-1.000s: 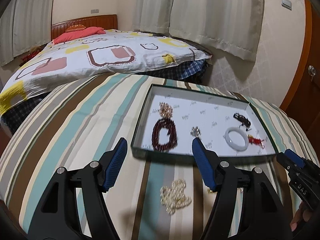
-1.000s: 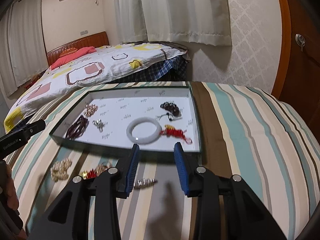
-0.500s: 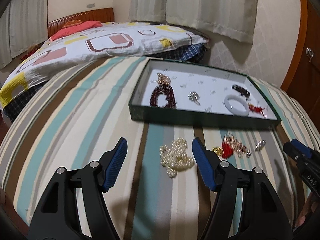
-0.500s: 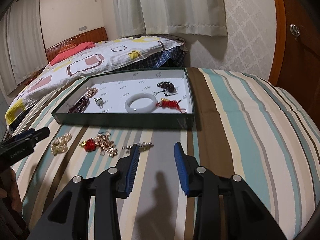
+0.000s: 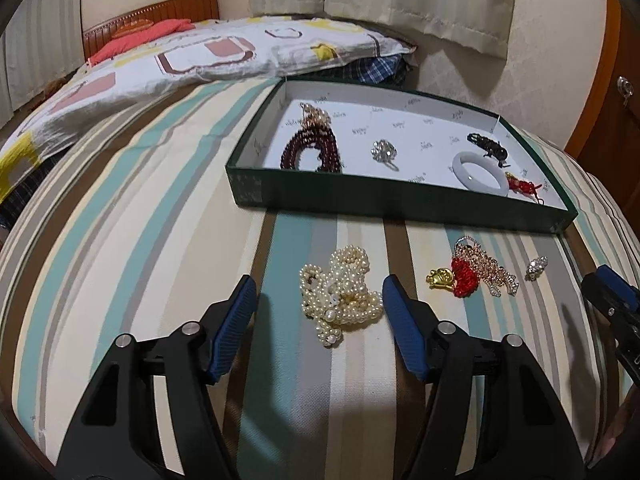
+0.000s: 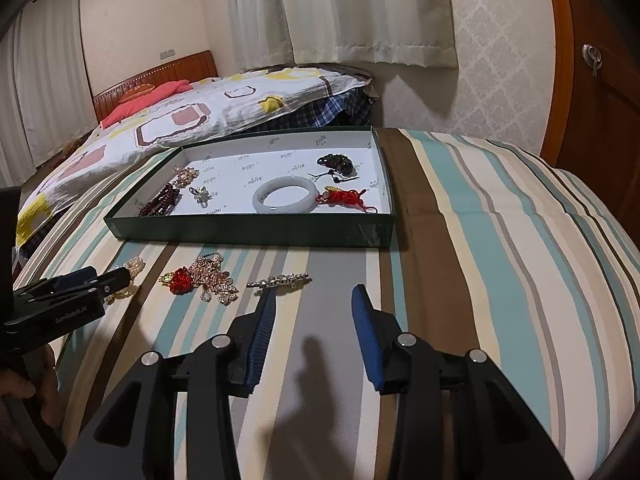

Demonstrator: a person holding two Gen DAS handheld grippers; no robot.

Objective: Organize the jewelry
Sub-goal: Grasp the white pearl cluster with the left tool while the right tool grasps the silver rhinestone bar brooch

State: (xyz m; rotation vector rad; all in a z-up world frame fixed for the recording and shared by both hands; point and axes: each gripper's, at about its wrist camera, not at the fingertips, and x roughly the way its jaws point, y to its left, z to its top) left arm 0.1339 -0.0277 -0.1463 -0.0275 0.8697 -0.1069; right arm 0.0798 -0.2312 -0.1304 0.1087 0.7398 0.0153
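The left tool (image 5: pixel 316 306) is closing around the pearl necklace (image 5: pixel 342 290) on the striped bed (image 5: pixel 160 208), pads not yet touching; loose strands could slip out. The right tool (image 6: pixel 312 326) is opening, empty. The green tray (image 5: pixel 392 204) lies beyond.

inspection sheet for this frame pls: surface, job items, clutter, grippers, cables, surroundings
Surface: striped cloth, bare between items.
Job's things: green tray holds white bangle, dark red beads, other pieces; pearl necklace, red-and-gold piece, crystal strand lie outside.
Clutter: nothing seen.
Grippers: left gripper closing, pearls between fingers, untouched; right gripper opening, empty.
Cables: nothing seen.
Surroundings: bed, curtains, wooden door.
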